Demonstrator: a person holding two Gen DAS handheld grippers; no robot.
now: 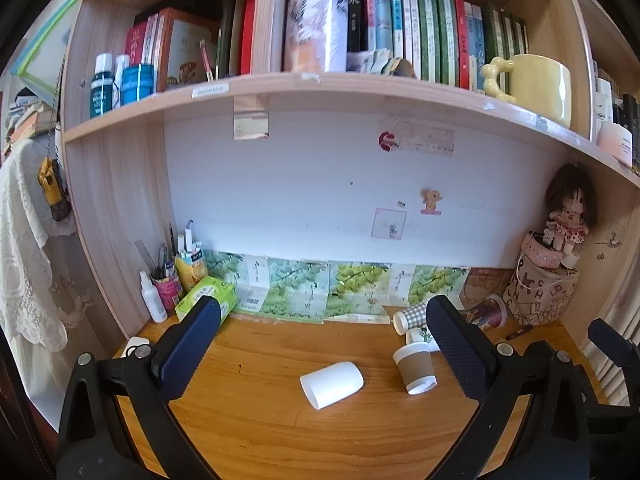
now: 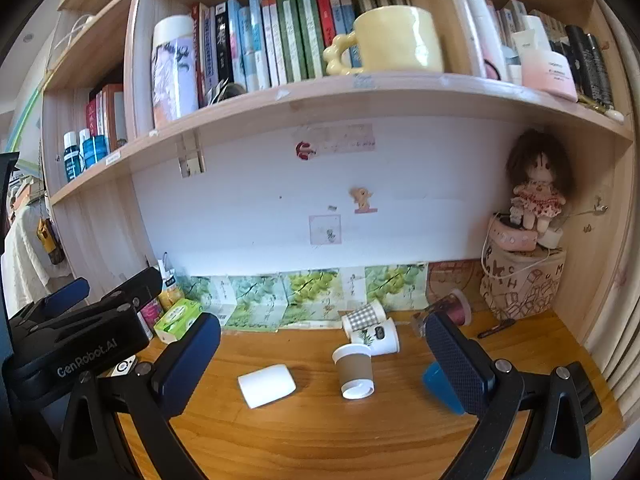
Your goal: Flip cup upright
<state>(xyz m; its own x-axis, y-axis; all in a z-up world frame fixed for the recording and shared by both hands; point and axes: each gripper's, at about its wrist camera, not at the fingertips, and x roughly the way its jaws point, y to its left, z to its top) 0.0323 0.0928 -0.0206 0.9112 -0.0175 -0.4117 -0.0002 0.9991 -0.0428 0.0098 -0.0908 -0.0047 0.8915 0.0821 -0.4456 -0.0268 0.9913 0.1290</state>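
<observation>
A plain white cup (image 1: 332,384) lies on its side on the wooden desk (image 1: 256,432), mouth toward the front left; it also shows in the right wrist view (image 2: 267,385). A brown-sleeved paper cup (image 1: 415,367) stands mouth down beside it, also in the right wrist view (image 2: 355,370). Further cups lie on their sides behind: a checked one (image 2: 363,316), a plant-printed one (image 2: 378,336), a dark red one (image 2: 454,306). A blue cup (image 2: 440,388) lies partly behind my right finger. My left gripper (image 1: 320,320) and right gripper (image 2: 320,340) are both open, empty, above the desk.
A green tissue box (image 1: 206,298), a pen holder and a white bottle (image 1: 152,298) stand at the back left. A printed bag with a doll (image 2: 520,284) fills the back right corner. A pen (image 2: 496,328) lies near it. A shelf with books and a yellow mug (image 2: 394,40) hangs overhead.
</observation>
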